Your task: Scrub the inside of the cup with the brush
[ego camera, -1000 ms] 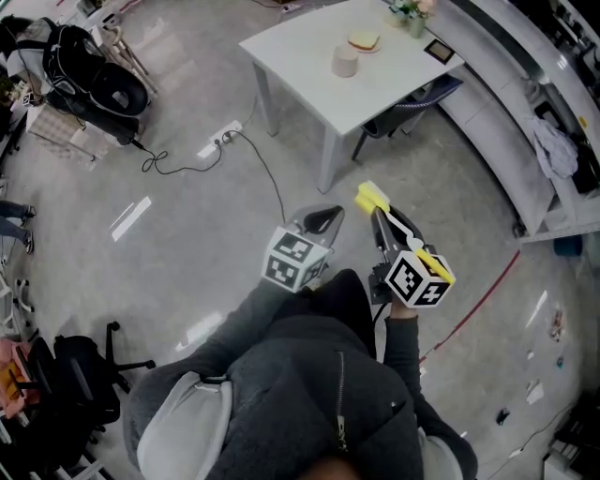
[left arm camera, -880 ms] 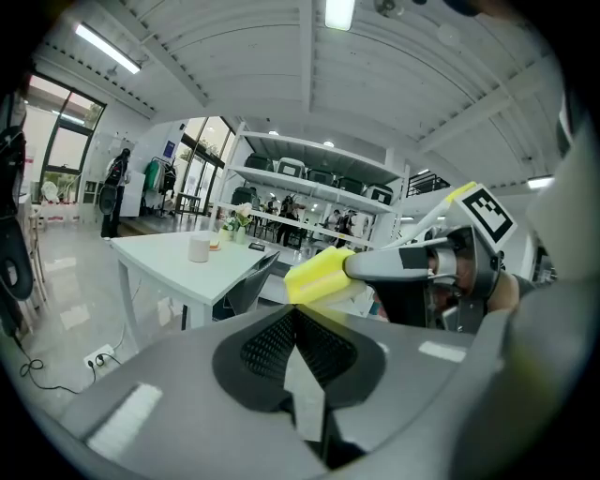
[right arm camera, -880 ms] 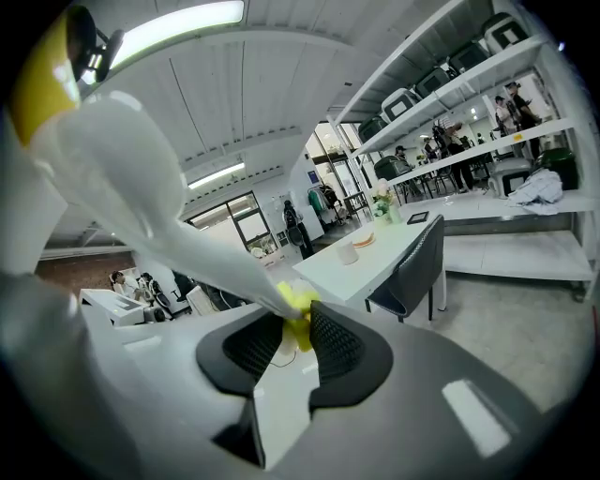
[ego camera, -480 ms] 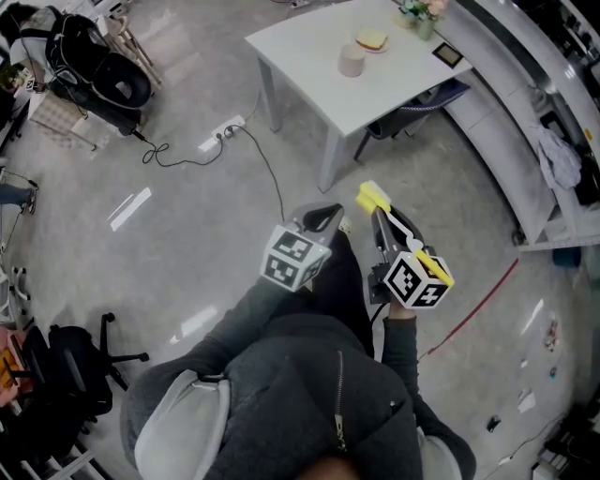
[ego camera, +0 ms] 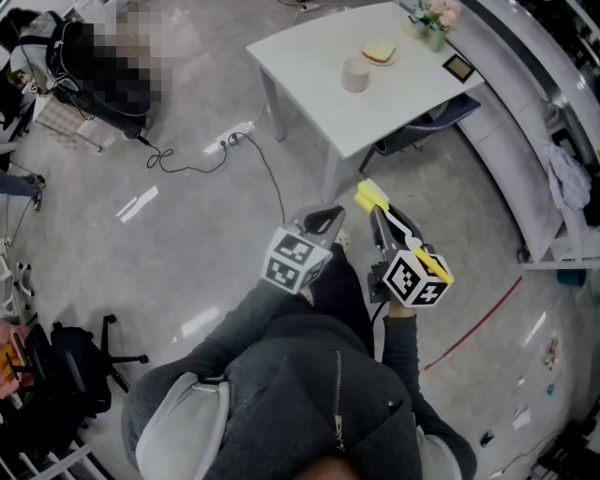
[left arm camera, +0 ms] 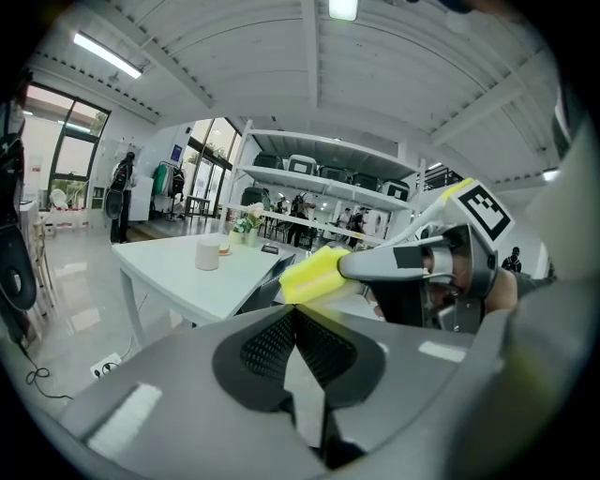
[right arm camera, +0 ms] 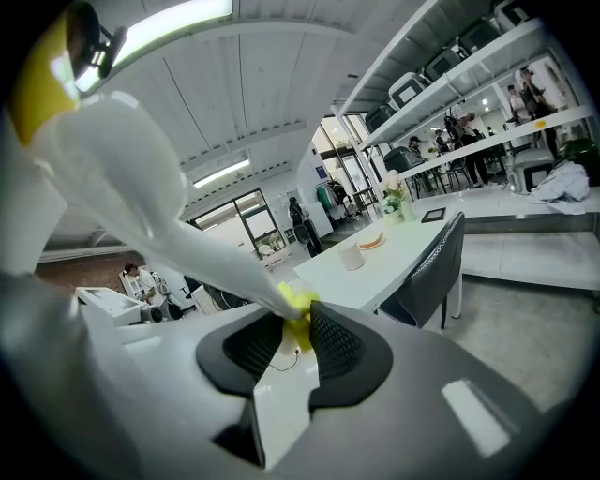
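Note:
The cup point(ego camera: 355, 74) is pale and stands on the white table point(ego camera: 309, 56) across the floor, far from both grippers. It also shows in the left gripper view as a small cup point(left arm camera: 207, 253) and in the right gripper view as a cup point(right arm camera: 352, 257). My right gripper point(ego camera: 378, 214) is shut on the brush point(ego camera: 372, 197), whose yellow head pokes out past the fingertips. From the right gripper point(right arm camera: 298, 323) the brush's white handle point(right arm camera: 159, 216) runs up to the left. My left gripper point(ego camera: 328, 217) is shut and holds nothing, level with the right one; its jaws point(left arm camera: 294, 314) touch.
On the table are a plate with food point(ego camera: 378, 52), a small plant point(ego camera: 433, 23) and a dark frame point(ego camera: 458, 67). A dark chair point(ego camera: 422, 105) is tucked under it. A power strip with cable point(ego camera: 230, 139) lies on the floor. An office chair point(ego camera: 80, 370) stands at left, a counter point(ego camera: 525, 131) at right.
The head view has shifted a little, so the table sits slightly further right. Both grippers keep the same pose, and the brush stays held.

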A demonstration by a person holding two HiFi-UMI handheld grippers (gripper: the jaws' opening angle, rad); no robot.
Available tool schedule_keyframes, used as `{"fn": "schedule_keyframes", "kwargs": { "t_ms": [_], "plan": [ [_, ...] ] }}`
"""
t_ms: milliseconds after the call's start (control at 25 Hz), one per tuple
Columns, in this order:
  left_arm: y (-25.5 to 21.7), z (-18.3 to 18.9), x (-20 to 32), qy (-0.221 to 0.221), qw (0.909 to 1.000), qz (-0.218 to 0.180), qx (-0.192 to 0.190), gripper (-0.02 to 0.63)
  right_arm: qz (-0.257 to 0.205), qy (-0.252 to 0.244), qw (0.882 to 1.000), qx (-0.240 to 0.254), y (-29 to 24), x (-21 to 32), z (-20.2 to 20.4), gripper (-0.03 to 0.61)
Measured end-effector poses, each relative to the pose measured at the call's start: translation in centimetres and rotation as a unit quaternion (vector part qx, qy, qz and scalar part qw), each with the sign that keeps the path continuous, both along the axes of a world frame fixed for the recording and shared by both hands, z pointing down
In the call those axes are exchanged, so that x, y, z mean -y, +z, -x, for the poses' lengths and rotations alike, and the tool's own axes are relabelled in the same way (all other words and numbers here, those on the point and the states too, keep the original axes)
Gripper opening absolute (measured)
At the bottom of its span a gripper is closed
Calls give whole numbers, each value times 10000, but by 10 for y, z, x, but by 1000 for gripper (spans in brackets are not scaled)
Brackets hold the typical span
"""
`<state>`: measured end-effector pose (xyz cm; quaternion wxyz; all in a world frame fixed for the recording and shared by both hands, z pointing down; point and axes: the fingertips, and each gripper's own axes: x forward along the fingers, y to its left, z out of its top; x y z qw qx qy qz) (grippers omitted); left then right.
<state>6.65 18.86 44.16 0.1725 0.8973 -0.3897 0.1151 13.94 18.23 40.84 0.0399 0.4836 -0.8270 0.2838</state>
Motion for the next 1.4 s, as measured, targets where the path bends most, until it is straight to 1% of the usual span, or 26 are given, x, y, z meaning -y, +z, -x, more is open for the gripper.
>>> {"fn": "schedule_keyframes", "kwargs": {
  "t_ms": [360,520,680,1000,1200,1400],
  "plan": [
    [4,-21,87,-77,9999,105,-18,9,120,-118,9999,-29,1,85,-20,94],
    [0,-27,130,-173,9998,82,-13,9,165,-200,9997,-18,1,129,-28,94],
    [0,-28,170,-321,9993,177,47,11,160,-349,9993,3,-3,173,-28,94],
    [-4,-39,250,-522,9986,110,18,11,132,-600,9981,-3,-1,249,-36,92],
    [2,-46,285,-576,9982,123,72,11,146,-700,9974,-4,6,283,-41,94],
    [8,-51,306,-662,9977,152,89,9,196,-823,9964,-7,12,302,-43,92]
  ]
}}
